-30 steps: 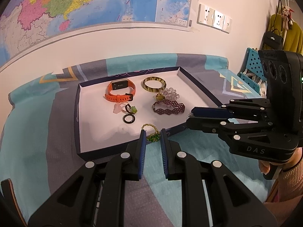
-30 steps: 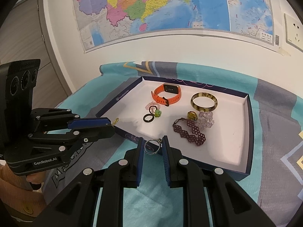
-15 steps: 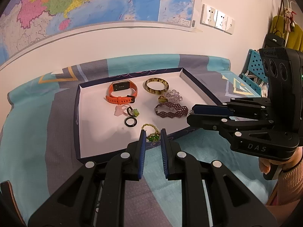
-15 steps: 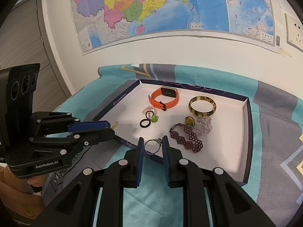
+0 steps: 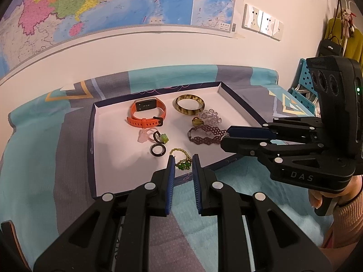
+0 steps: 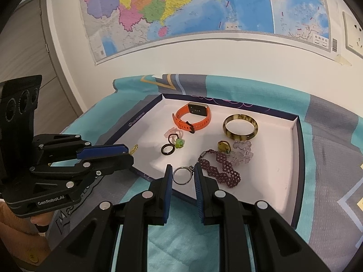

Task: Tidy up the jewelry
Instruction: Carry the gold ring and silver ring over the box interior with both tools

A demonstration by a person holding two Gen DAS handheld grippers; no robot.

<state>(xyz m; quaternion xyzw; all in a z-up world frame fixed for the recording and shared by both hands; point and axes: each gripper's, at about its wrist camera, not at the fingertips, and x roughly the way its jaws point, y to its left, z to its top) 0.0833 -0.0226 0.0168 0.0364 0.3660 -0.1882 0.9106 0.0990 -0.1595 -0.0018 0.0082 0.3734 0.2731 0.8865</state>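
Observation:
A shallow navy tray (image 5: 91,140) with a white floor (image 6: 267,158) holds jewelry on a teal cloth. My left gripper (image 5: 183,164) is shut on a gold bead bracelet with a green flower (image 5: 183,163) over the tray's near edge. My right gripper (image 6: 182,174) is shut on a silver ring (image 6: 182,176), held over the tray's front rim. In the tray lie an orange watch (image 5: 147,113), an amber bangle (image 5: 190,104), a maroon beaded bracelet (image 5: 205,136), a black ring (image 5: 158,150) and clear flower beads (image 5: 209,116).
The right gripper body (image 5: 306,149) reaches in from the right in the left wrist view; the left gripper body (image 6: 68,163) shows at left in the right wrist view. A wall with a map (image 6: 204,6) stands behind. A blue pegboard rack (image 5: 304,95) is far right.
Both grippers have moved forward toward the tray with their pieces; the silver ring is now over the tray's front rim and the green-flower bracelet over its near edge.

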